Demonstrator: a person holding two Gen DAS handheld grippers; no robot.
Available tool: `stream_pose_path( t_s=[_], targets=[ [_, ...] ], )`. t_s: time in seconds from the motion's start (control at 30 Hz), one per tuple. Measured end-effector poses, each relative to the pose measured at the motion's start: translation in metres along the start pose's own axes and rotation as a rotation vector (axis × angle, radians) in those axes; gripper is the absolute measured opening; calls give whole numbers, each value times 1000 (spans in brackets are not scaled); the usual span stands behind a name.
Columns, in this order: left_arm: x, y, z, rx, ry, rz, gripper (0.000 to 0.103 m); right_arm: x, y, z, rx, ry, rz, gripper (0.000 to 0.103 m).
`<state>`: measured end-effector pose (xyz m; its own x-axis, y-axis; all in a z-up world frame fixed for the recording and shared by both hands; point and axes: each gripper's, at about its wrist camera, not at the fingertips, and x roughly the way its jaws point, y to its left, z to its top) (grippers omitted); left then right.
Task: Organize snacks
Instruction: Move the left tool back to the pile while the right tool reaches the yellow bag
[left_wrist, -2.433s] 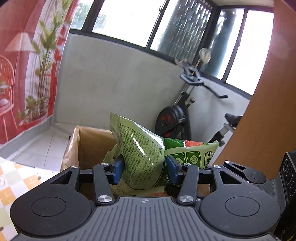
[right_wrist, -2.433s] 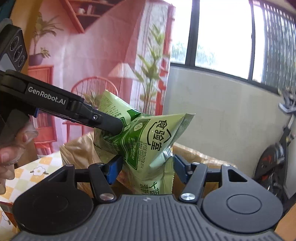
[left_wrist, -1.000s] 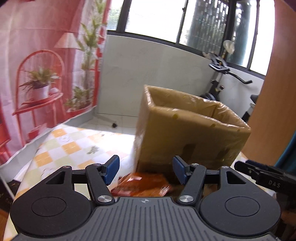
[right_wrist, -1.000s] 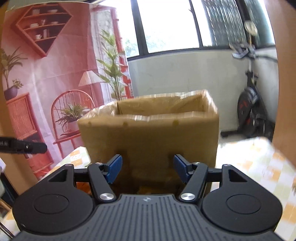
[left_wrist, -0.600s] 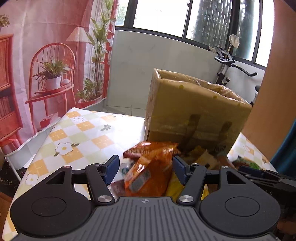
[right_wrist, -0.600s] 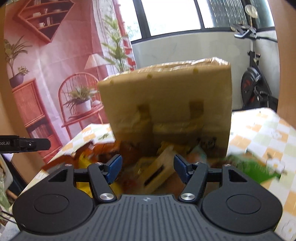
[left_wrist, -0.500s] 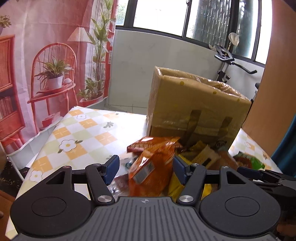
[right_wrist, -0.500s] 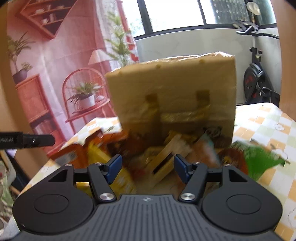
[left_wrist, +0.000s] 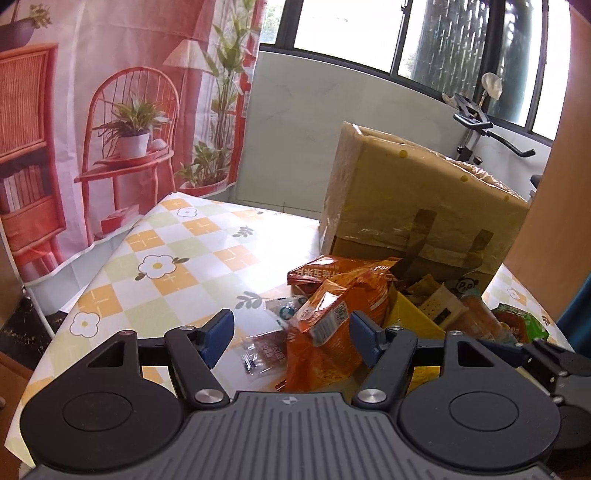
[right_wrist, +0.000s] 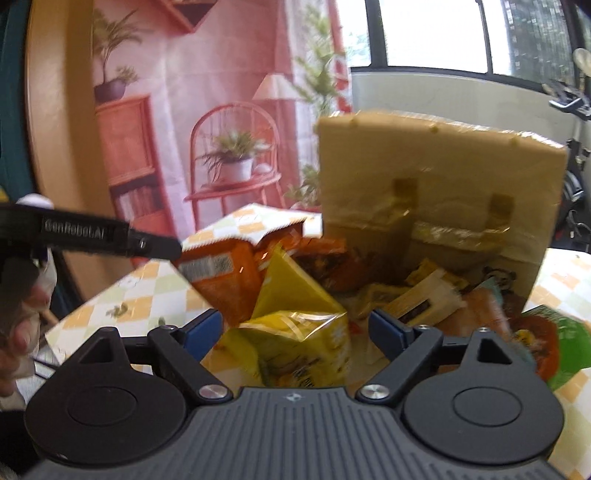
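Note:
A cardboard box (left_wrist: 421, 206) stands on the checkered table, also in the right wrist view (right_wrist: 439, 184). A heap of snack packets lies in front of it. My left gripper (left_wrist: 290, 332) is open with an orange snack bag (left_wrist: 332, 332) between its fingers, not clamped. My right gripper (right_wrist: 295, 332) is open over a yellow snack bag (right_wrist: 295, 332). The orange bag (right_wrist: 221, 273) shows there too, beside the left gripper's finger (right_wrist: 110, 236). A green packet (right_wrist: 565, 339) lies at the right.
Small clear-wrapped packets (left_wrist: 266, 350) lie left of the orange bag. The flowered tablecloth (left_wrist: 166, 258) spreads out to the left. A printed backdrop hangs behind, and an exercise bike (left_wrist: 480, 122) stands by the window. A wooden panel (left_wrist: 554, 166) stands at the right.
Both grippers let go of the green bag over the box, then dropped and drew back to the snack heap. The left one now frames the orange bag, the right one the yellow bag.

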<state>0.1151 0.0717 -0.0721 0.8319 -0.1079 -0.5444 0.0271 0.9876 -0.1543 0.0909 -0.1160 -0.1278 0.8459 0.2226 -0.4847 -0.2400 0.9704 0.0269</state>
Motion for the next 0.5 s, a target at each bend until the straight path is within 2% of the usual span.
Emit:
stream_pose_path(
  t_s=[0.07,0.23,0.4,0.5],
  targets=[
    [2,2,-3,-4,-4,-2,76,9,3,-3,-17,23,11,89],
    [8,4,-7,17,12,-10,76,33,3,-12,-31,68,-5,88],
    [16,4,-9,28,22,-34,77,38,-7,-18,12,61,11,71],
    [21,2,-13,37,35,-40,78,31,-14,-18,40,41,18,66]
  ],
)
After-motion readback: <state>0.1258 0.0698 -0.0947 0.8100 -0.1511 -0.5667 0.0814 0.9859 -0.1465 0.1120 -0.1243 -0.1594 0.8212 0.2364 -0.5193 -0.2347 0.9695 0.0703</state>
